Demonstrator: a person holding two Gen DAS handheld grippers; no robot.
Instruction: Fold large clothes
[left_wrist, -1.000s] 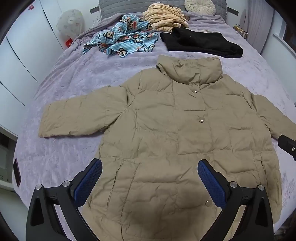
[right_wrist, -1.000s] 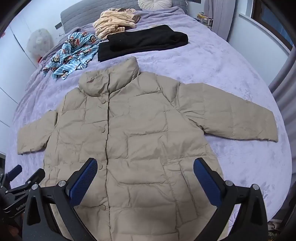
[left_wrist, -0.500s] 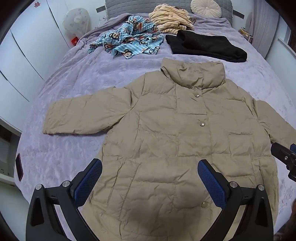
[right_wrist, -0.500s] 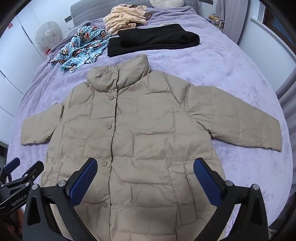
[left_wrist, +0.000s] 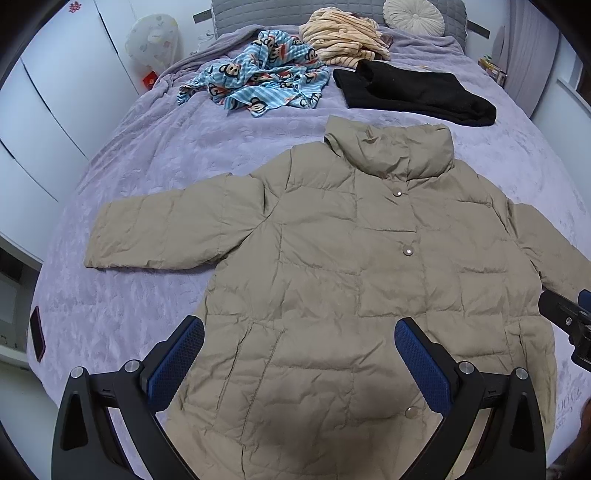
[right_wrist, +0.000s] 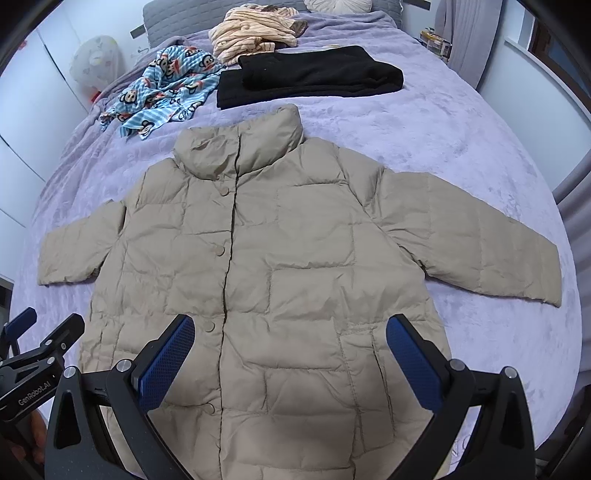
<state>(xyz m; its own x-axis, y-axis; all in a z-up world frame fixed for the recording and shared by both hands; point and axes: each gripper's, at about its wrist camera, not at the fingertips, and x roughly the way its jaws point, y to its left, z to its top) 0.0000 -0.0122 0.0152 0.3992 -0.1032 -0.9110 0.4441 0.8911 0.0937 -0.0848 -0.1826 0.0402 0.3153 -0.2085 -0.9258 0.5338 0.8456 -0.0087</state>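
A beige padded jacket (left_wrist: 347, 266) (right_wrist: 280, 258) lies flat and buttoned on the purple bed, collar away from me, both sleeves spread out to the sides. My left gripper (left_wrist: 299, 358) hovers open above the jacket's lower left part, blue pads wide apart with nothing between them. My right gripper (right_wrist: 291, 354) hovers open over the lower right part, also holding nothing. The left gripper (right_wrist: 37, 350) shows at the left edge of the right wrist view. The right gripper (left_wrist: 569, 321) peeks in at the right edge of the left wrist view.
Beyond the collar lie a folded black garment (left_wrist: 413, 92) (right_wrist: 306, 77), a blue monkey-print cloth (left_wrist: 258, 85) (right_wrist: 162, 96) and a yellow striped garment (left_wrist: 343, 37) (right_wrist: 255, 29). A round cushion (left_wrist: 413, 16) rests at the headboard. White wardrobe doors (left_wrist: 44, 110) stand left. A dark phone (left_wrist: 36, 334) lies near the bed's left edge.
Both grippers have pulled back and risen a little, so the jacket sits lower and farther in both views. The jacket has not moved. Both jaws stay open.
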